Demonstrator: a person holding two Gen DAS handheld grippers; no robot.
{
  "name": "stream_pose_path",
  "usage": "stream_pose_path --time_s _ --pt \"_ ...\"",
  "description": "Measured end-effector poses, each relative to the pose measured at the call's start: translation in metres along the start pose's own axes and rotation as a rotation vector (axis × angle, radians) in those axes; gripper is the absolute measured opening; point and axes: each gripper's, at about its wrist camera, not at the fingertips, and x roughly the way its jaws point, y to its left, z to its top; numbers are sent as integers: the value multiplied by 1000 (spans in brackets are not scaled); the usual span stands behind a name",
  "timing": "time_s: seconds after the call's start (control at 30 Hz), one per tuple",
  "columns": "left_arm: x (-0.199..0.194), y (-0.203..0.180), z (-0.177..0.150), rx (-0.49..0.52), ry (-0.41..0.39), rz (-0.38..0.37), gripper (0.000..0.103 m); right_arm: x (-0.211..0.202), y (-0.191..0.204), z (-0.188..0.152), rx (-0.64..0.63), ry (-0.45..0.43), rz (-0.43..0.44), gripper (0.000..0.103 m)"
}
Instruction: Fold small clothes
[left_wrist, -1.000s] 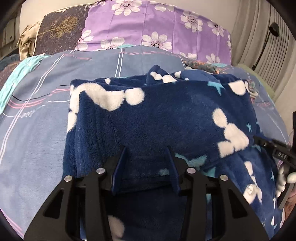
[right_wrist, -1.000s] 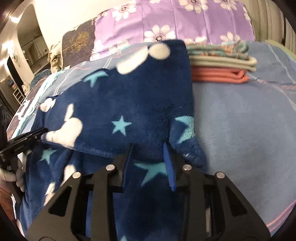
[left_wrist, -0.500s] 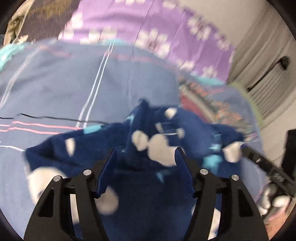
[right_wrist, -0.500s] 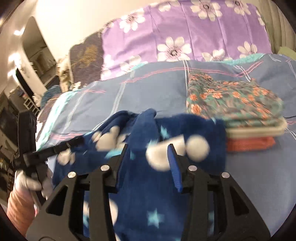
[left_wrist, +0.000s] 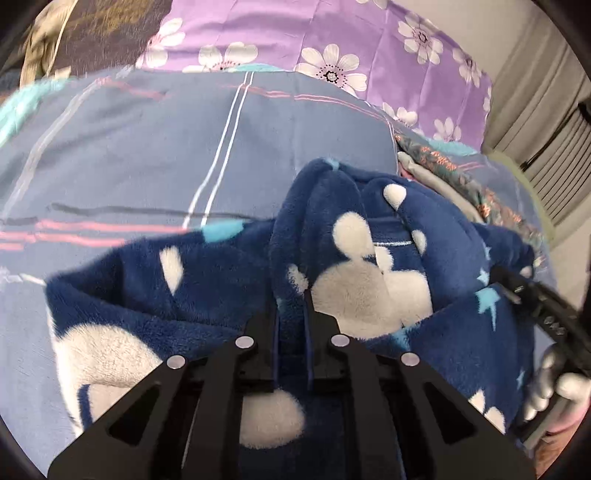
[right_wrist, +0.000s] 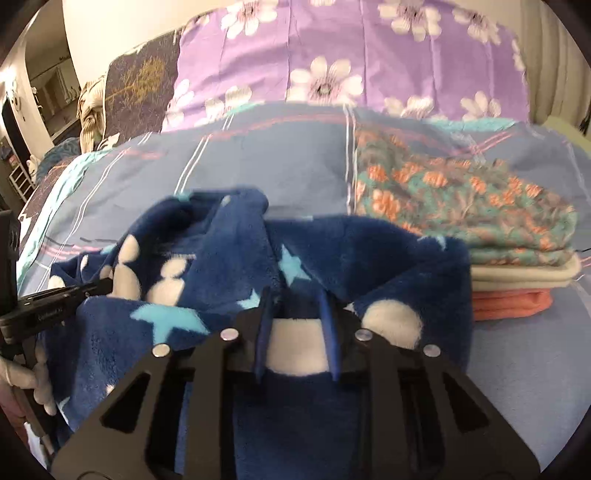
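The fold is mid-carry: the left gripper (left_wrist: 291, 314) is pinched narrow on a ridge of the fleece (left_wrist: 369, 295), and the right gripper (right_wrist: 295, 310) holds another stretch of it between fingers set a little wider apart, cloth filling the gap. The fleece (navy, with white blobs and pale stars) lies bunched on the bedsheet (left_wrist: 147, 155), filling the lower half of both views, with the folded stack (right_wrist: 480, 229) at about 2 o'clock in the right view, its edge touching or just beside the fleece; I cannot tell which. Judging by the slack hump between the two grips, the next move calls for drawing the grippers apart to tension the edge, then laying it flat and square before release. Against a second ago, when the fleece lay spread in a broad flat panel and both pairs of fingers stood wider, it is now gathered into folds, and the left fingers have closed tightly.
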Motion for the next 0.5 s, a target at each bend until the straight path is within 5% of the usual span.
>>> stream_pose_path --time_s 0.13,0.2,0.27,0.37,0.5 --pt "-35 -21 14 79 -141 99 14 -11 20 6 -65 -26 115 27" --pt "-51 -23 17 74 -200 34 14 3 22 4 -64 26 112 26" --pt "-45 -29 15 71 -174 -59 14 30 16 -6 -31 114 53 25" --pt "17 -29 -4 96 33 -16 20 48 9 -20 -24 92 52 25" --pt "11 -19 -8 47 -26 -84 20 27 20 -22 -73 69 3 28"
